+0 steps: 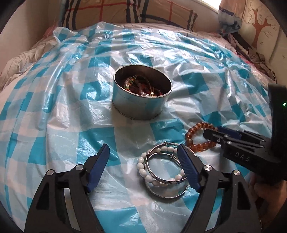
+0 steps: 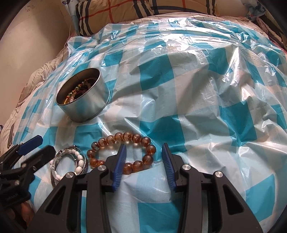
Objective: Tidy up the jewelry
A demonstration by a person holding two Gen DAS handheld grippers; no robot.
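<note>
A: How many things are lying on the blue and white checked plastic sheet (image 1: 59,100)?

B: I am counting one round metal tin (image 1: 140,105); it is sitting in the middle of the sheet, and a heap of mixed beads (image 1: 141,86) is lying inside it; I cannot count those.

A: And outside the tin?

B: One brown bead bracelet (image 2: 123,152), one white bead bracelet (image 1: 152,172) and two silver bangles (image 1: 166,184); the white one and the bangles are lying in a pile, touching; the brown one is lying just beside them, nearer than the tin.

A: What are the claws doing?

B: There are two; the left gripper (image 1: 143,161) is standing wide open and holding nothing; its right finger is sitting over the bangle pile, but I cannot tell if it is touching; the right gripper (image 2: 143,157) is standing partly open too; one side of the brown bracelet is lying between its blue fingers (image 2: 120,164), and they are not squeezing it.

A: Any words to read?

B: Only white letters on the side of the right gripper, in the left camera; they are spelling "DAS"; there is tiny print on the left gripper too, but it is too blurry.

A: Anything else?

B: One striped pillow (image 2: 114,12) is lying at the far end.
</note>
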